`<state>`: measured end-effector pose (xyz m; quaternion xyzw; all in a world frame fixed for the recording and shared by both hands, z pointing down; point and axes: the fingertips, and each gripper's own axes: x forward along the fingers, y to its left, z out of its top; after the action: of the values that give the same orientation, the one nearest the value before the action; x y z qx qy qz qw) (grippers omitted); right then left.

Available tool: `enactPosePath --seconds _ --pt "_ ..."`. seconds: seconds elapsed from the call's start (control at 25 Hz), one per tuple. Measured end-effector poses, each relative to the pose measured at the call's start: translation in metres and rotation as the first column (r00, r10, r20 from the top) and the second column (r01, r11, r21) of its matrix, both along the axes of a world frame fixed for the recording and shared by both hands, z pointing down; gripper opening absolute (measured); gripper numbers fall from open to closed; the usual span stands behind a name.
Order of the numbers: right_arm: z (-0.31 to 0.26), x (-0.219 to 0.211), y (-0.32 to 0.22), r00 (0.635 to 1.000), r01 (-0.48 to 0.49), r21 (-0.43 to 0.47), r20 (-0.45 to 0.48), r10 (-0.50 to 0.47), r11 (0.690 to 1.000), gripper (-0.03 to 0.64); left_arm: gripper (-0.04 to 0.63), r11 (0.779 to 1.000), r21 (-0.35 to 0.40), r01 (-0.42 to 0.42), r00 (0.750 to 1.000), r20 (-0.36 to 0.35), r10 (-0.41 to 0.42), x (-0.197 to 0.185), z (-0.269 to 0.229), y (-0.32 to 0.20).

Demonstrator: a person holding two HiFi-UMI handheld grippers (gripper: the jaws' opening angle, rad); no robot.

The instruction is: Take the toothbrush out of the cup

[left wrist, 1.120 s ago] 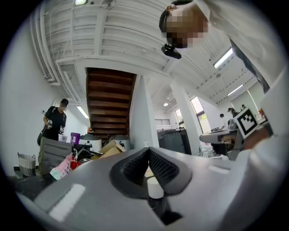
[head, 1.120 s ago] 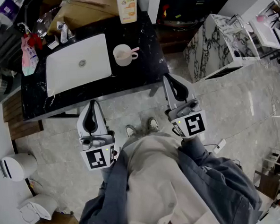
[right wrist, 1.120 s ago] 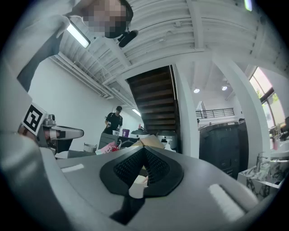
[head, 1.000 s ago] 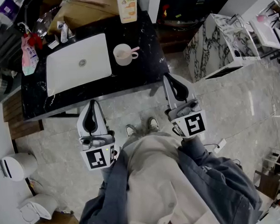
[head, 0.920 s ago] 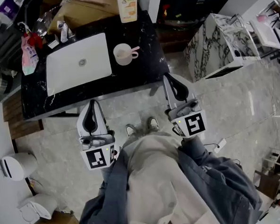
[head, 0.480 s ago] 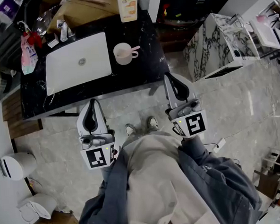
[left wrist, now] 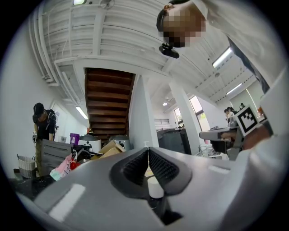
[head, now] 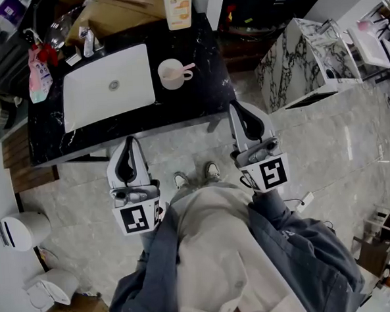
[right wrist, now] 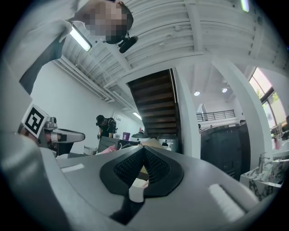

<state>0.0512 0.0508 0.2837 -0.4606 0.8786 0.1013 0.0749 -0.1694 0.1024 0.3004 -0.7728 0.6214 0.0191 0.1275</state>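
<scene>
A white cup stands on the black marble counter, right of the white sink. A pink toothbrush leans out of the cup to the right. My left gripper hangs before the counter's front edge, jaws together, nothing in them. My right gripper is also shut and empty, just short of the counter's right front corner. Through the left gripper's closed jaws the cup shows. The cup also shows through the right gripper.
A soap bottle stands at the counter's back, a faucet and a pink pouch left of the sink. A marble-patterned cabinet stands to the right. A person's feet rest on the tiled floor.
</scene>
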Motion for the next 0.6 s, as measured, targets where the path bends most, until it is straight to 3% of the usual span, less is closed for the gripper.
enactPosePath --seconds 0.24,0.36,0.48,0.6 --pt "0.002 0.001 -0.001 1.0 -0.001 -0.005 -0.002 0.001 1.0 0.002 0.063 1.0 0.017 -0.016 1.0 0.01 0.015 0.004 -0.003 0.0" --pt "0.002 0.001 -0.002 1.0 0.0 -0.007 0.001 0.0 1.0 0.002 0.215 1.0 0.026 0.013 1.0 -0.002 -0.013 -0.002 -0.005 0.0" --pt "0.002 0.0 -0.002 1.0 0.0 -0.006 0.003 0.0 1.0 0.002 0.271 0.998 0.024 0.056 0.998 -0.007 -0.056 -0.011 -0.004 -0.001" --pt "0.001 0.0 -0.003 1.0 0.001 -0.004 0.005 -0.001 1.0 0.002 0.379 0.996 0.019 0.09 0.996 -0.016 -0.09 -0.017 -0.004 -0.003"
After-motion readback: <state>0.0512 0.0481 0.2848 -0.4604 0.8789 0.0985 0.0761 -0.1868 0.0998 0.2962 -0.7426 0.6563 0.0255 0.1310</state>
